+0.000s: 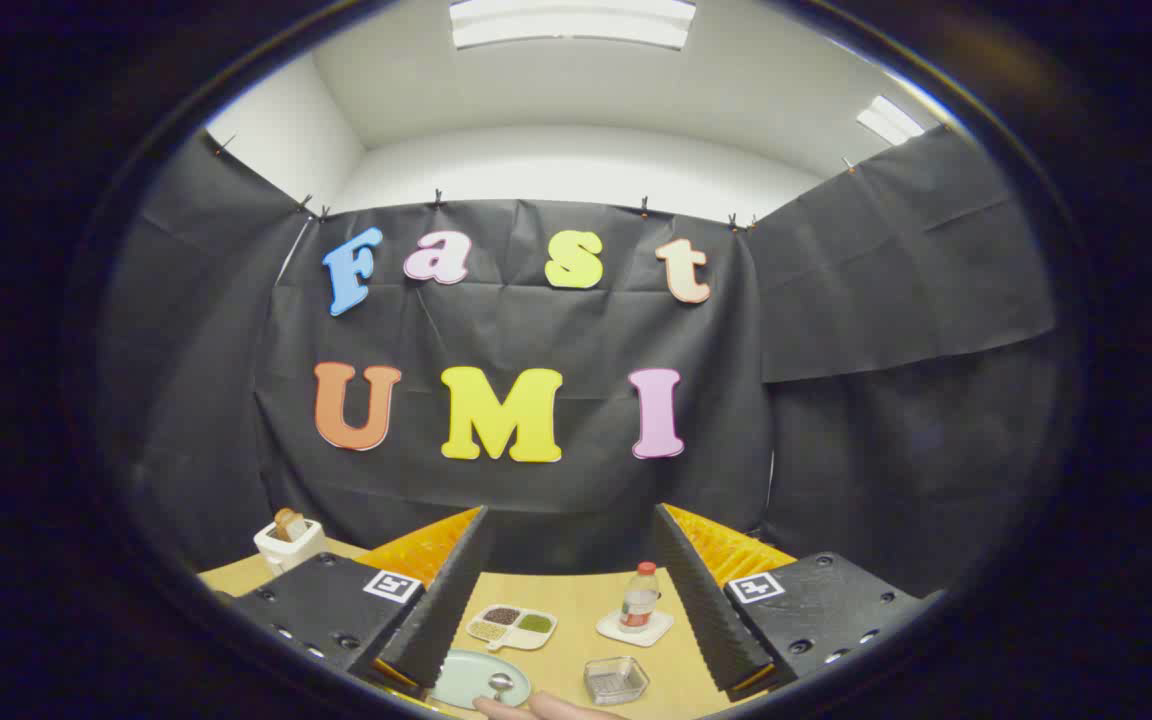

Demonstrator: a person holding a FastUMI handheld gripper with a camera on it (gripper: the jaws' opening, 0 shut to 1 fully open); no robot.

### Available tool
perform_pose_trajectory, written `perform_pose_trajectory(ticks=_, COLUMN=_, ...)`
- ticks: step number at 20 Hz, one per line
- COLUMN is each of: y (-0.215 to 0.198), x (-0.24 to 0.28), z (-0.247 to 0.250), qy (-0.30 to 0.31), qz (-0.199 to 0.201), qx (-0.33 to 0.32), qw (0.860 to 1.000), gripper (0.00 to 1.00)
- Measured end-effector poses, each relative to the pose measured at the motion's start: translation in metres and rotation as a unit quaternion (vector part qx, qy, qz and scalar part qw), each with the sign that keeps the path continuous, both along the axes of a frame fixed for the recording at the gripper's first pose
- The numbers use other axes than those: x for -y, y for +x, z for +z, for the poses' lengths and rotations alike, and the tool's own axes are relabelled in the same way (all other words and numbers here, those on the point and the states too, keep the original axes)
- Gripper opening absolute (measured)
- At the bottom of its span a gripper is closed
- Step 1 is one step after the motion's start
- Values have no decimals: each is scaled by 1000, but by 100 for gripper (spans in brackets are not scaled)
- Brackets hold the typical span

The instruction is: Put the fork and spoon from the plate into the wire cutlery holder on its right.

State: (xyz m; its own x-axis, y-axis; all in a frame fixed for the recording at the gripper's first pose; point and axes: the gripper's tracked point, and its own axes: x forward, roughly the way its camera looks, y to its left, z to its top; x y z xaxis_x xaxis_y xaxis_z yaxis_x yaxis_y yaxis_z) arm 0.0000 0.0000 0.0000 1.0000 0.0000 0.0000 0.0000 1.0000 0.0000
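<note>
My gripper (570, 515) is held high above the wooden table (576, 600), open, with its fingers wide apart and nothing between them. Far below, seen between the fingers, a pale green plate (466, 675) lies close to the left finger. A spoon (501, 684) rests on the plate's right side, bowl up. A person's hand (548, 709) reaches in beside the spoon's handle. To the right of the plate stands a small square see-through cutlery holder (616, 680). I cannot make out a fork.
Beyond the plate lies a white divided dish (512, 627) with dark and green fillings. A small bottle (640, 598) stands on a white coaster (634, 629). A white toaster (288, 543) with bread sits at the table's far left.
</note>
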Motion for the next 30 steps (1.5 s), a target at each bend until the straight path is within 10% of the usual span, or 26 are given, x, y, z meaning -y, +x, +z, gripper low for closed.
perform_pose_trajectory(ticks=19, y=33, x=-28, z=-90, qy=-35, qz=45, qx=-133, qw=990, gripper=96)
perform_pose_trajectory(ticks=30, y=8, x=-48, z=-269, qy=-53, qz=45, qx=-331, qw=941, gripper=96)
